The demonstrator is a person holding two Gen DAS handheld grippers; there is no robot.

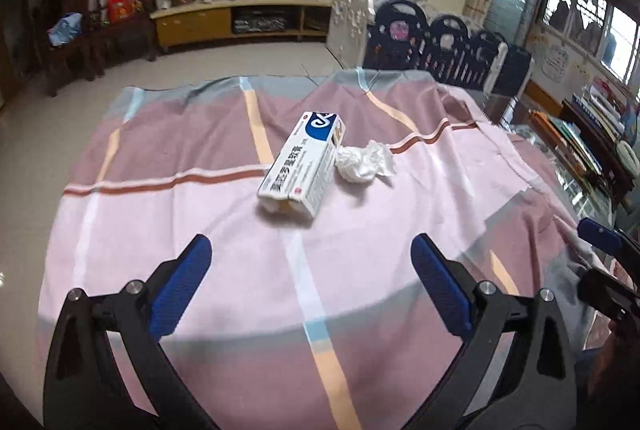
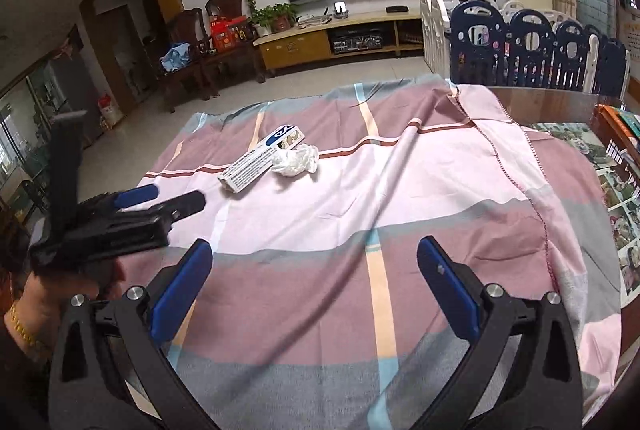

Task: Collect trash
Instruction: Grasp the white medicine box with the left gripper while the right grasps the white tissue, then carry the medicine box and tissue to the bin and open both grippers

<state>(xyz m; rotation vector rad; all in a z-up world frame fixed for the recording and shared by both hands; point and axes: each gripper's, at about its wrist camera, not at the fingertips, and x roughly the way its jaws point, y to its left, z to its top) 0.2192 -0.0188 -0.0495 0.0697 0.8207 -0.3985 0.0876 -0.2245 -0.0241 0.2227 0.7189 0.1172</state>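
Over the near part of a checked cloth (image 1: 224, 286) hangs the left gripper (image 1: 311, 254), its blue-padded fingers (image 1: 182, 284) spread wide with nothing between them; from the right wrist view the same tool shows at the left edge, gripped by a hand (image 2: 44, 294) with a gold bracelet, its tips level and aimed toward the far side of the table. Beside it to the right, the right gripper (image 2: 314, 262) is likewise released, fingers (image 2: 448, 290) well apart and empty above the pink and grey bands of the cloth. Ahead of both, near the middle of the table, lies a white and blue carton (image 1: 301, 166) flat on its broad face. Its long axis runs from the near left to the far right in the left wrist view, the open end with its flaps facing the left gripper, the blue-printed end pointing away toward the television stand (image 1: 240, 18). Touching the carton's right side near its far half sits a crumpled white tissue (image 1: 366, 162). Both pieces rest on the pale pink square, close to a thin rust stripe.
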